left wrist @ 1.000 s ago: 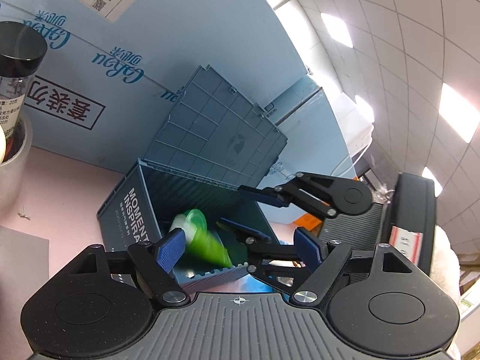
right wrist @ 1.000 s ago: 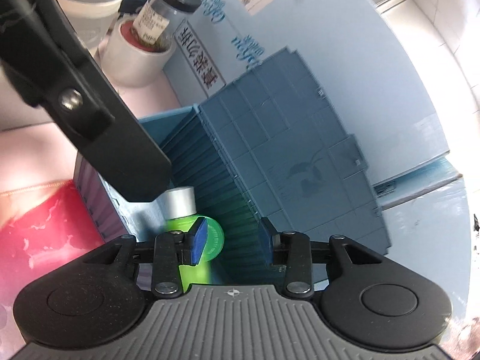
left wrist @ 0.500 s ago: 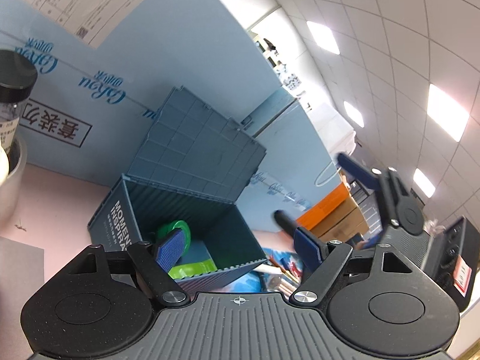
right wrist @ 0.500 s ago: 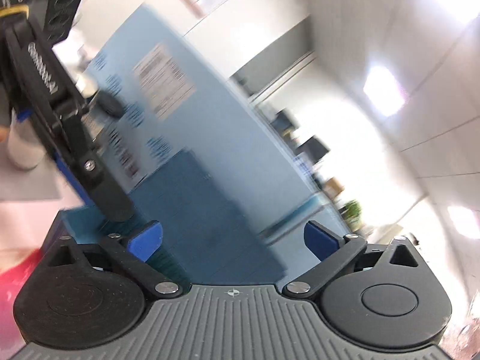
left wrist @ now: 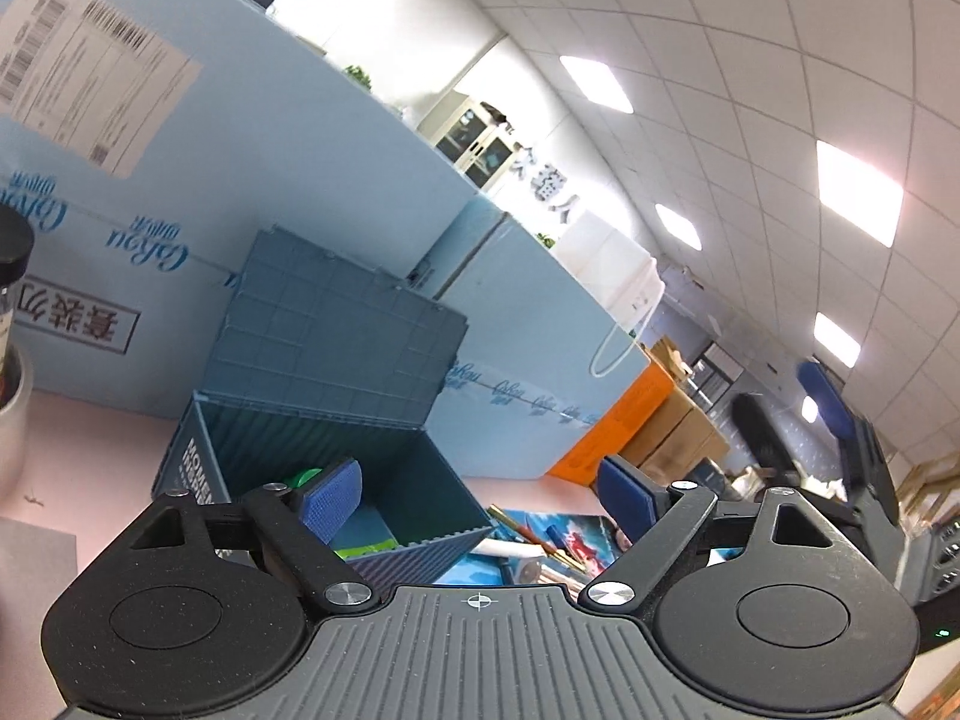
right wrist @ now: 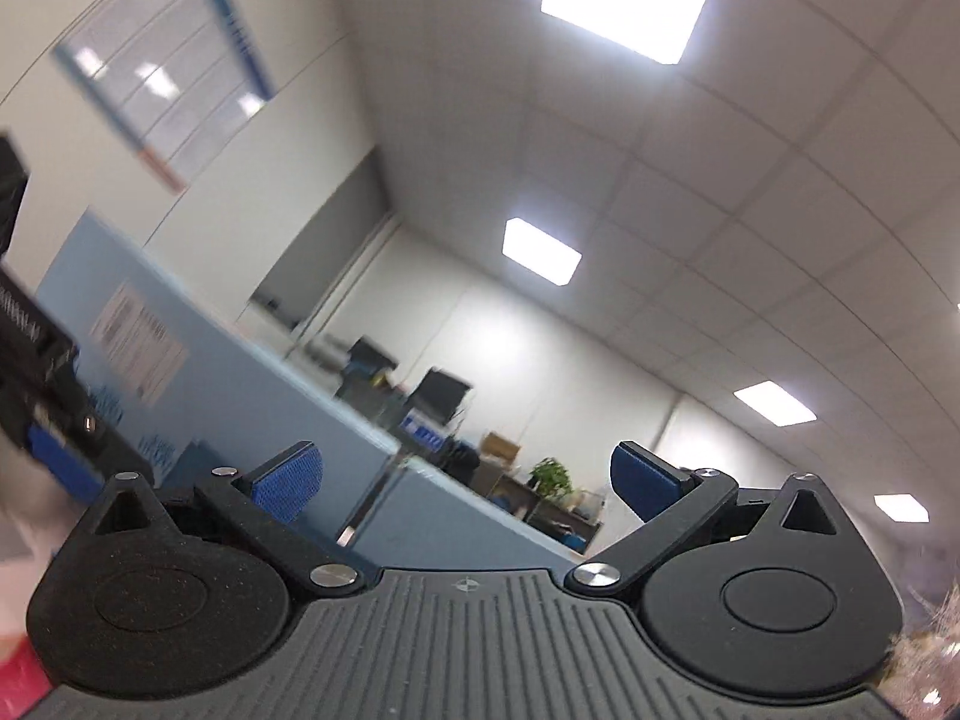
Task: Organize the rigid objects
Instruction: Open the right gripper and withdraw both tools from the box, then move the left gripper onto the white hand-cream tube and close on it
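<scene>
A dark blue box (left wrist: pixel 336 438) stood on the pink table (left wrist: pixel 90 438) with its lid (left wrist: pixel 336 330) up, and a green bottle (left wrist: pixel 309 476) lay inside it near the left wall. The left gripper (left wrist: pixel 480 492) was near the box, its jaws opening with nothing between them. The right gripper (right wrist: pixel 465 480) pointed up toward the ceiling (right wrist: pixel 690 192), spread wide and empty.

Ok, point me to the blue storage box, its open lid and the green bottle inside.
blue storage box (left wrist: pixel 186 456): left wrist view, lettered left outer wall.
open lid (left wrist: pixel 342 330): left wrist view, gridded inner face, standing upright.
green bottle (left wrist: pixel 309 474): left wrist view, green end showing beside the finger pad.
</scene>
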